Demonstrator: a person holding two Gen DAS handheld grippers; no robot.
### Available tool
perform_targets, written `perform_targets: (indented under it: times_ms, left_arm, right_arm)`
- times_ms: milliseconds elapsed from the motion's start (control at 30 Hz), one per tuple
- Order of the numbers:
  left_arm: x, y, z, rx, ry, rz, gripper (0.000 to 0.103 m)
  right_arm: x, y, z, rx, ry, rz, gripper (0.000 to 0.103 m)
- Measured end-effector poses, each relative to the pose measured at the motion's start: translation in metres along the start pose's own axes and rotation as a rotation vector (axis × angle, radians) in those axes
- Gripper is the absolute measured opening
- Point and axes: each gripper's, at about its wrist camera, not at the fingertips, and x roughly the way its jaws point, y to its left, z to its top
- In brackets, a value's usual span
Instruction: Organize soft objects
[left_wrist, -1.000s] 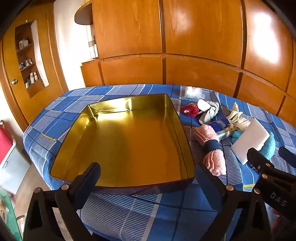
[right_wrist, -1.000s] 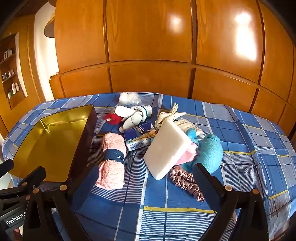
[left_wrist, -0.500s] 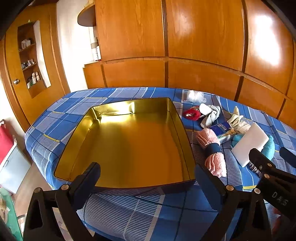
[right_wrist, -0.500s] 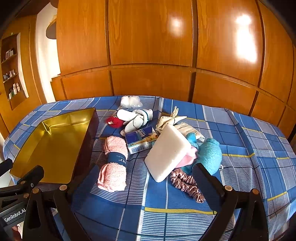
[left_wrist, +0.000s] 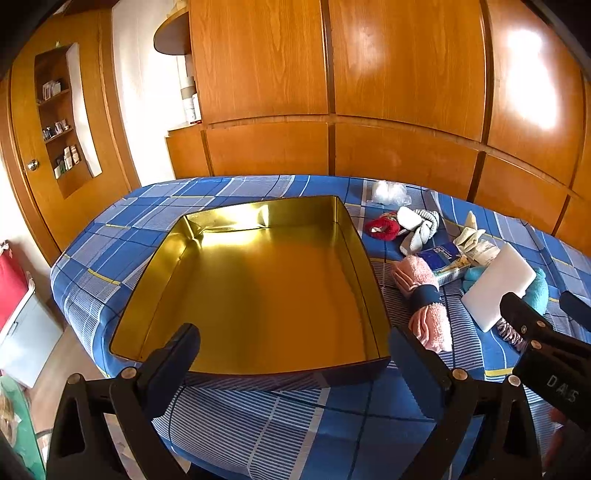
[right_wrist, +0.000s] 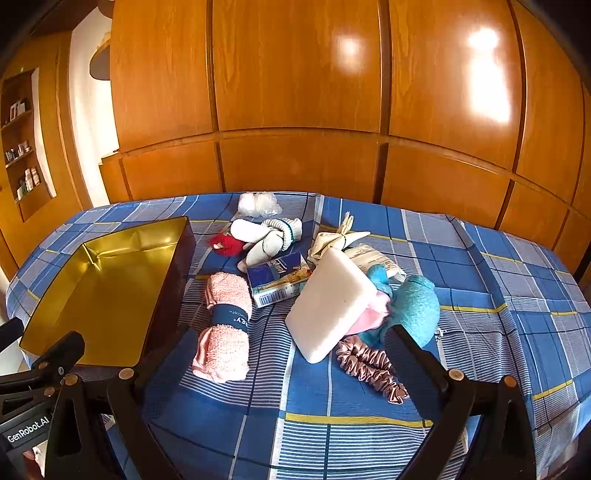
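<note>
Left gripper (left_wrist: 291, 363) and right gripper (right_wrist: 291, 363) both spread wide, empty, shallow gold metal tin (left_wrist: 255, 284), rolled pink banded towel (right_wrist: 225, 325) just right of it, white foam block (right_wrist: 330, 302) further right.

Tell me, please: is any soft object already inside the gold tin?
No, the gold tin shows only its bare shiny floor, and the pink rolled towel lies outside it on the blue checked cloth.

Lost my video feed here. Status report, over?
Left gripper open, empty, over gold tin. Right gripper open, empty, facing pink towel roll and white sponge. Tin holds nothing yet. Nothing blocking.
</note>
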Motion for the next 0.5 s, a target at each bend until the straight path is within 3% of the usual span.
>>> perform_targets:
  times_ms: [500]
  left_arm:
    - [0.001,-0.011,0.001,0.044,-0.002,-0.008,0.102]
  right_arm:
    - [0.002,-0.022,0.007,0.024,-0.01,-0.027,0.103]
